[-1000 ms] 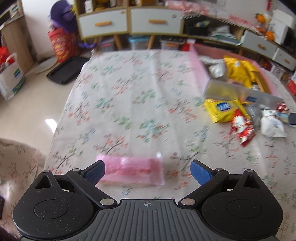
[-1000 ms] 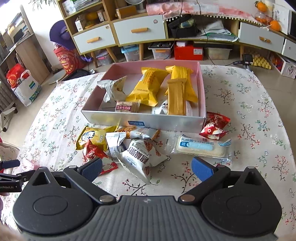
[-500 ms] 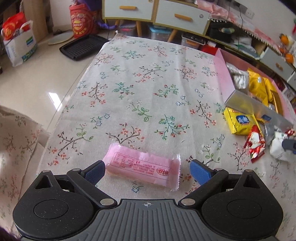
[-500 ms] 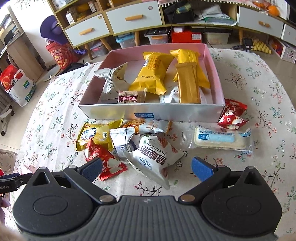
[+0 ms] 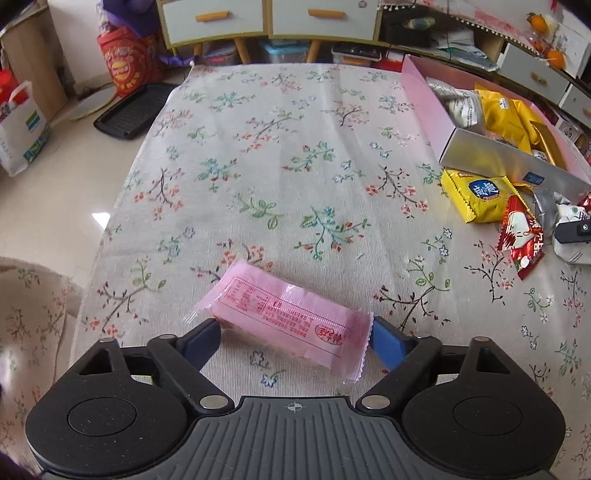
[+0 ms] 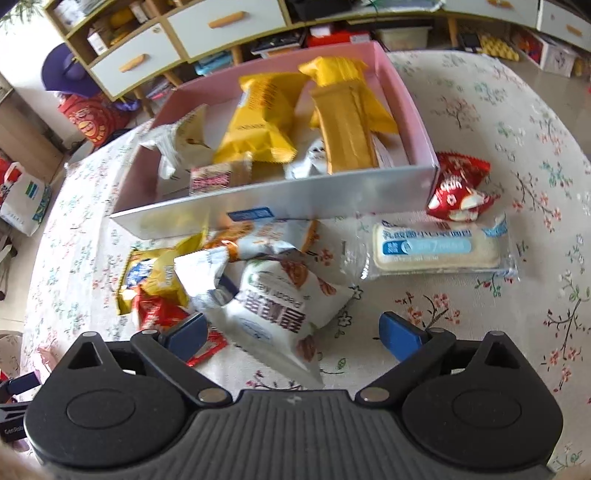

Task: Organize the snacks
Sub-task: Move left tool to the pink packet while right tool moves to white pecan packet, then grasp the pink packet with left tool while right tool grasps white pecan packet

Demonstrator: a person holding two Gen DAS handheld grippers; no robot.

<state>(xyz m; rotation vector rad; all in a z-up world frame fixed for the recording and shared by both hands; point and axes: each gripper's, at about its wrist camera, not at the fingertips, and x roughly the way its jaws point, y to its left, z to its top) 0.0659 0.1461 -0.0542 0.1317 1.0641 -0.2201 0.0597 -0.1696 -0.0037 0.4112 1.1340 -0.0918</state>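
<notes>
A pink snack packet (image 5: pixel 284 317) lies slantwise on the flowered tablecloth, between the fingers of my left gripper (image 5: pixel 295 336). The jaws are closing on it, and their blue pads are at its two ends. My right gripper (image 6: pixel 291 332) hangs low over a white pecan packet (image 6: pixel 280 310), which lies between its wide jaws as they begin closing without touching it. Behind stands the pink box (image 6: pixel 295 195) with a silver front wall, holding yellow and white snacks. The box (image 5: pixel 517 162) also shows at the right of the left wrist view.
Loose snacks lie before the box: a long white cream bar (image 6: pixel 436 247), a red packet (image 6: pixel 458 184), a yellow packet (image 6: pixel 151 275), another red one (image 6: pixel 159 310). The table's edge (image 5: pixel 110 229) drops to the floor at left. Drawers (image 6: pixel 221 22) stand behind.
My left gripper's jaws have narrowed around the pink packet, which now sits closer and more slanted. My right gripper has sunk and rolled toward the white pecan packet.
</notes>
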